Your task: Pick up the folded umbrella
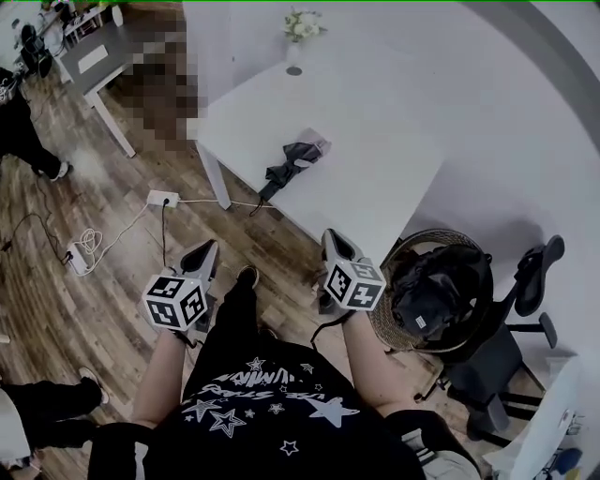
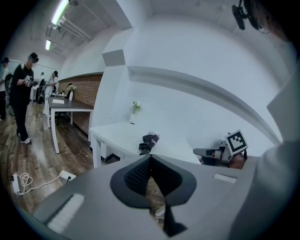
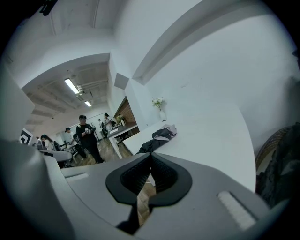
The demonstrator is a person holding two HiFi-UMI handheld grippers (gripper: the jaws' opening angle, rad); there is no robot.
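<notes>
Two hand-held grippers are hovering side by side over the wooden floor (image 1: 112,234), well short of the white tabletop (image 1: 375,178) where the folded umbrella (image 1: 292,167) is lying. The left hand-held gripper (image 1: 208,249) and the right hand-held gripper (image 1: 336,242) are both pointing toward it and slightly down, each with its jaws pressed together on nothing. This suggests the person is carrying them at rest and not yet preparing a grasp; the jaws will likely have to part before either can take the bundle. The umbrella is resting slantwise close to the tabletop's near corner, its dark narrow end reaching the edge by the table leg and seeming to hang a little past it. That placement is leaving it reachable from the floor side without a stretch across the surface. The tabletop around it is lying bare, with a vase of flowers (image 1: 300,26) standing well apart at the back. Open boards are separating the person from the table. A power strip (image 1: 162,198) and its cable are trailing to the left, while a chair (image 1: 536,272) loaded with a dark bag (image 1: 436,286) and a straw hat (image 1: 389,328) is crowding the right hand-held gripper's side.
</notes>
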